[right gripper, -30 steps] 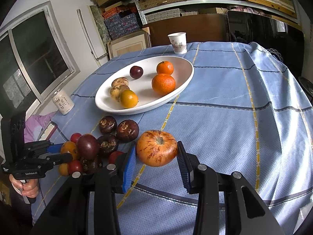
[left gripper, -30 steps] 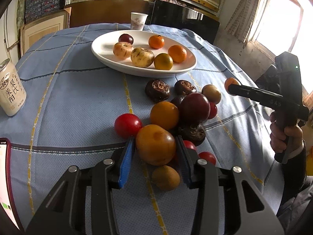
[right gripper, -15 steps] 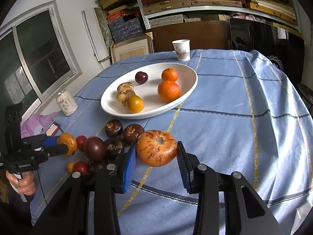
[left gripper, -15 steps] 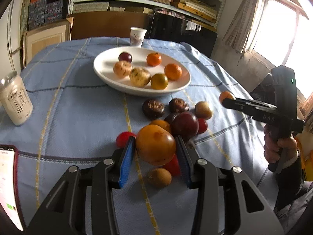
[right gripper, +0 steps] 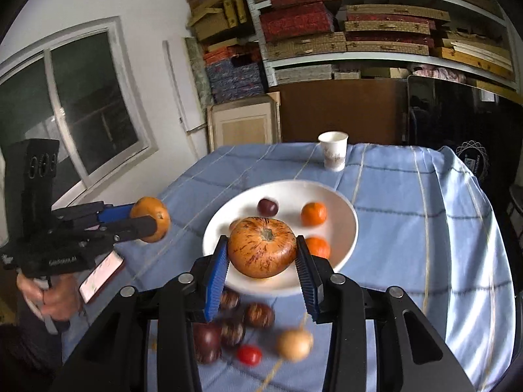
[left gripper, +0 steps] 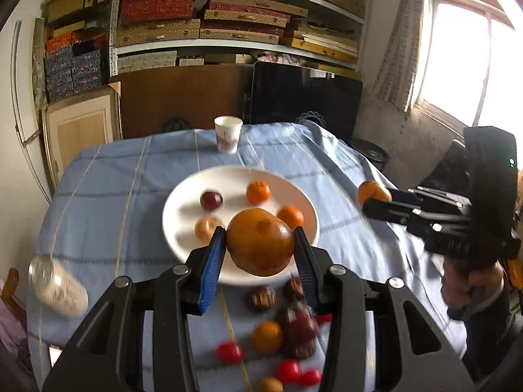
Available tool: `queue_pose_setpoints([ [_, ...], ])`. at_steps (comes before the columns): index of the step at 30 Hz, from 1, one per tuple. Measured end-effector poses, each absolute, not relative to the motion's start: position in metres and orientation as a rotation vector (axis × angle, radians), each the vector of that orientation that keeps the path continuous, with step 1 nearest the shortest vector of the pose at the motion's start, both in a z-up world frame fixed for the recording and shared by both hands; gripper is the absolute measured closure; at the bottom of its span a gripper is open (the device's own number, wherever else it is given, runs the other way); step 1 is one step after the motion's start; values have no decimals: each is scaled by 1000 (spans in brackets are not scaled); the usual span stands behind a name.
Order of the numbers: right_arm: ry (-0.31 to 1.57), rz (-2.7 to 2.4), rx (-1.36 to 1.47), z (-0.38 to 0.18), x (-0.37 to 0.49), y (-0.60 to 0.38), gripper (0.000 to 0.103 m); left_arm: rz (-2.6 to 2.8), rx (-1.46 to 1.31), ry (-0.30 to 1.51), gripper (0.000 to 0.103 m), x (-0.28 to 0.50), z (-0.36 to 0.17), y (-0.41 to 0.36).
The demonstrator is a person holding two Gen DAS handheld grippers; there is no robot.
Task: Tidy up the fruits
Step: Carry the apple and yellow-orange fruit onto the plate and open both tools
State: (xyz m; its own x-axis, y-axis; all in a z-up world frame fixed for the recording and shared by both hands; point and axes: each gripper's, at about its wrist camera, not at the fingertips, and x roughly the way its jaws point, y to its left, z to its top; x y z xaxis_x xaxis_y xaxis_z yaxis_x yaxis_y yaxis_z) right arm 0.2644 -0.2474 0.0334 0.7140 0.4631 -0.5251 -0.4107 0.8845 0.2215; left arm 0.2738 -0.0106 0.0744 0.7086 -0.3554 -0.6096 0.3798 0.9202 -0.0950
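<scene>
Orange-brown and smooth, the round fruit (left gripper: pixel 260 241) is being pinched by our left gripper (left gripper: pixel 260 251), while our right gripper (right gripper: pixel 261 254) is pinching the flattened orange fruit with red streaks (right gripper: pixel 261 246); we are holding both in the air over the white oval ceramic plate (left gripper: pixel 183 209), probably to put them down there with the sorted fruits. In the left view we are counting four fruits lying on this plate, one dark purple and three orange, and around ten loose ones are waiting on the blue checked tablecloth (left gripper: pixel 108 176) just beside its near rim.
</scene>
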Motion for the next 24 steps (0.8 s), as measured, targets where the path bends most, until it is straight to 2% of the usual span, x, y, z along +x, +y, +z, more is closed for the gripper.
queue_pose_setpoints([
  [5,671,459,118,21,315,-234,62,-355,29,704,62,330,70,-21],
  [12,778,421,119,-21,375,-217,62,-271,33,792,62,395,33,-20],
  [24,850,445,55,-55,406,-185,62,-176,-7,902,62,448,-19,5],
])
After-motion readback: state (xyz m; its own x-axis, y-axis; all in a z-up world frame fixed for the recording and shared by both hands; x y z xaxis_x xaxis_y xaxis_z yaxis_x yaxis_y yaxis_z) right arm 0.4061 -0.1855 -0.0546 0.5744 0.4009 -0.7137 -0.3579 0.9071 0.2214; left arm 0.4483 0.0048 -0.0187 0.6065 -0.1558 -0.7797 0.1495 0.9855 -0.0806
